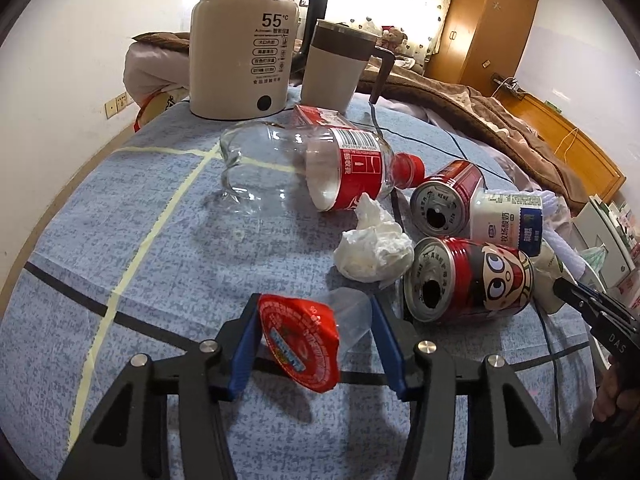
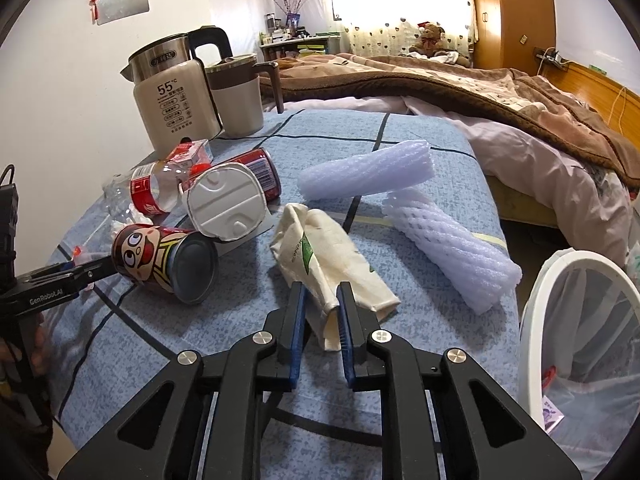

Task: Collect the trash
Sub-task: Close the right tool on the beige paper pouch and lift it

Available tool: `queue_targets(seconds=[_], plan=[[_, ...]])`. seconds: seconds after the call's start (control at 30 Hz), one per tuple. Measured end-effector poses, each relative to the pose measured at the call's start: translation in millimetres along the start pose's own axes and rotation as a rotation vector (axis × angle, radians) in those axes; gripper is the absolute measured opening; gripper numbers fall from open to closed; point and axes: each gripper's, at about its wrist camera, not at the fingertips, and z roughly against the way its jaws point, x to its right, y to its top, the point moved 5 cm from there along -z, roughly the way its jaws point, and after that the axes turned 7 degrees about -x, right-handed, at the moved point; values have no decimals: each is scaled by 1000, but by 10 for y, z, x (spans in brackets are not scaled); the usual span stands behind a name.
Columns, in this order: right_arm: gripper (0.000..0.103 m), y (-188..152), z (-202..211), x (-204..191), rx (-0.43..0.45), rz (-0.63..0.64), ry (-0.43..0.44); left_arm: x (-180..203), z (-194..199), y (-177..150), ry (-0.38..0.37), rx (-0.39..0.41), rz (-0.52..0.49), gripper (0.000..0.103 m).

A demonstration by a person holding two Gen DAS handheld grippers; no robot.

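Left gripper [image 1: 314,322] grips jelly cup [image 1: 316,340]; right gripper [image 2: 322,304] pinches paper bag [image 2: 332,264] near bin [image 2: 536,320].

Clear jelly cup [image 1: 344,316] with peeled red lid tilts between jaws; crumpled cream paper bag [image 2: 332,268] lies flat, end pinched

Daylight through curtained window [image 2: 396,4], blown out; room otherwise evenly lit. Soft shadows on blue tablecloth [image 1: 132,264]. Heavy fisheye bending, dark vignette corners. Focus sharp overall.
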Motion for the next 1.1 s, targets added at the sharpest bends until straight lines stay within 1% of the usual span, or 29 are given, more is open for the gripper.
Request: queue_targets(seconds=[0.13, 0.2, 0.23, 0.4, 0.57, 0.93, 1.1], plan=[[14, -20, 7, -36, 0, 10, 4, 3, 31, -14, -3, 5, 1, 55], [9, -28, 14, -38, 4, 9, 0, 8, 55, -21, -5, 7, 2, 55], [8, -33, 18, -32, 6, 5, -2, 12, 69, -25, -5, 9, 1, 55], [8, -57, 44, 9, 6, -18, 23, 75, 193, -20, -5, 38, -13, 55], [8, -80, 123, 33, 23, -32, 28, 169, 320, 1, -16, 68, -36, 55], [8, -102, 331, 62, 67, -47, 18, 456, 525, 4, -36, 102, -100, 55], [8, -119, 445, 120, 86, -59, 10, 632, 603, -5, -56, 112, -132, 55]])
